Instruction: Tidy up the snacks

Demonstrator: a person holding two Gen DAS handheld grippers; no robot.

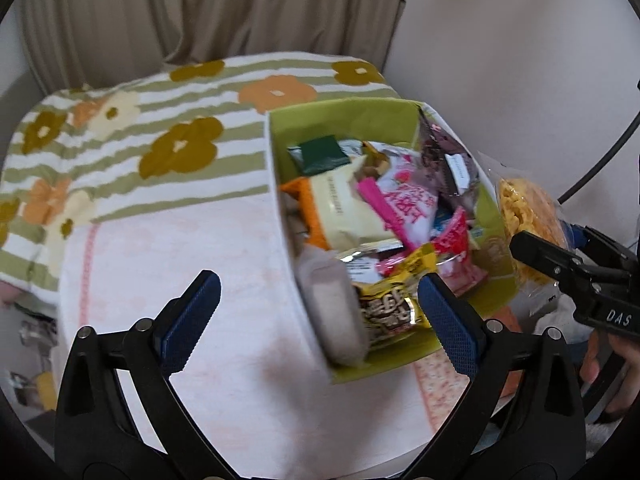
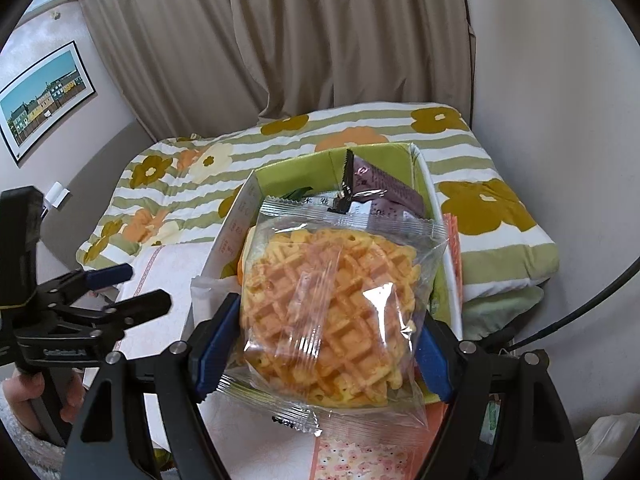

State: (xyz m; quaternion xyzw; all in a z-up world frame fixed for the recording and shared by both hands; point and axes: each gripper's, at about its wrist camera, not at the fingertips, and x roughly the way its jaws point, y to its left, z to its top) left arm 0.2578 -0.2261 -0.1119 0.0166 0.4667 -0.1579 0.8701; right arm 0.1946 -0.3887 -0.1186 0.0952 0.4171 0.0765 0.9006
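Observation:
A green box point(image 1: 344, 120) on the table holds several snack packets, among them a yellow-and-black one point(image 1: 390, 308) and a pink one point(image 1: 408, 200). My right gripper point(image 2: 320, 344) is shut on a clear-wrapped waffle point(image 2: 332, 320) and holds it above the near end of the box point(image 2: 372, 160). The waffle point(image 1: 524, 220) and the right gripper point(image 1: 560, 256) also show at the right of the left wrist view. My left gripper point(image 1: 316, 312) is open and empty, just left of the box's near corner; it shows in the right wrist view point(image 2: 128, 288).
The box sits on a pale pink cloth point(image 1: 180, 248). A folded green-striped flower blanket point(image 1: 160, 128) lies behind it. Beige curtains point(image 2: 320, 40) hang at the back. A framed picture point(image 2: 44, 96) hangs on the left wall. A black cable point(image 2: 592, 304) runs at the right.

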